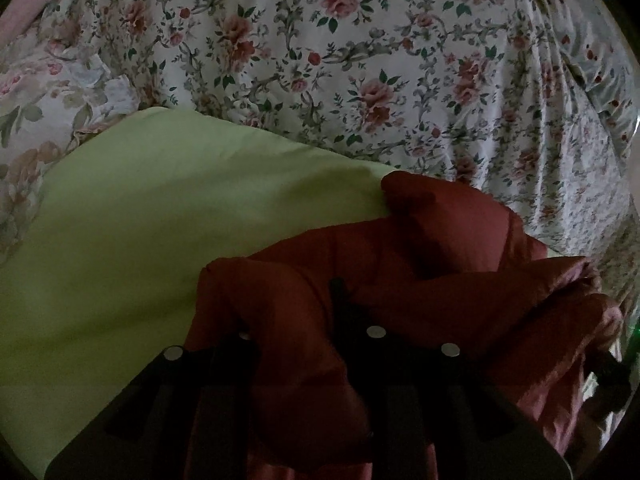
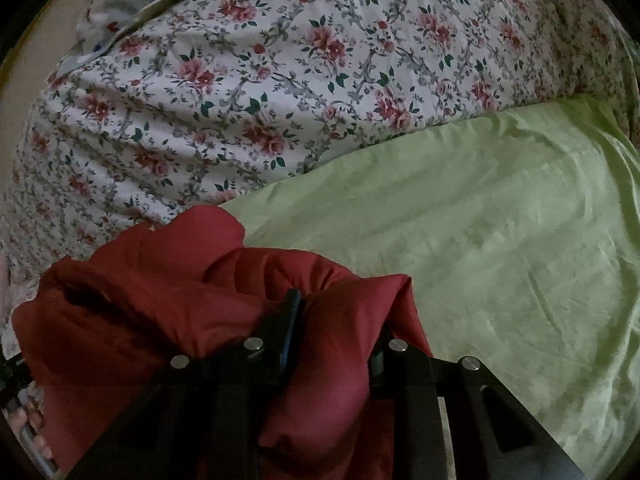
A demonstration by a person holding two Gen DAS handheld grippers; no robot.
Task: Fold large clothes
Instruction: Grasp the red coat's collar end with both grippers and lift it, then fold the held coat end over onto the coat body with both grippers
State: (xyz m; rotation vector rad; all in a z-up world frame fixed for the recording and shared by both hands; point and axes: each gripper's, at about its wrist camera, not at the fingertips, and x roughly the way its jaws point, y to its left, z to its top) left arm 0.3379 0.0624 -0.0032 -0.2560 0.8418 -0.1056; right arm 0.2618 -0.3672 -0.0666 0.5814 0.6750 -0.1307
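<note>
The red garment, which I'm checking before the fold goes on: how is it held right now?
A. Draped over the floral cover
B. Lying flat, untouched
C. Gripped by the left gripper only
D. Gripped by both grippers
D: the red garment bunches between the closed fingers of the right gripper, and of the left gripper in its own view.

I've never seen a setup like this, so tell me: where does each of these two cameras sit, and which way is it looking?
Left wrist view: sits on the left gripper, looking forward and down along its black fingers, shut on bunched red cloth above a green sheet.
Right wrist view: sits on the right gripper, looking forward and down along its fingers, also shut on the red cloth.
Shared: the red cloth, green sheet and flowered bedding behind. No hand or sleeve shows in either.
</note>
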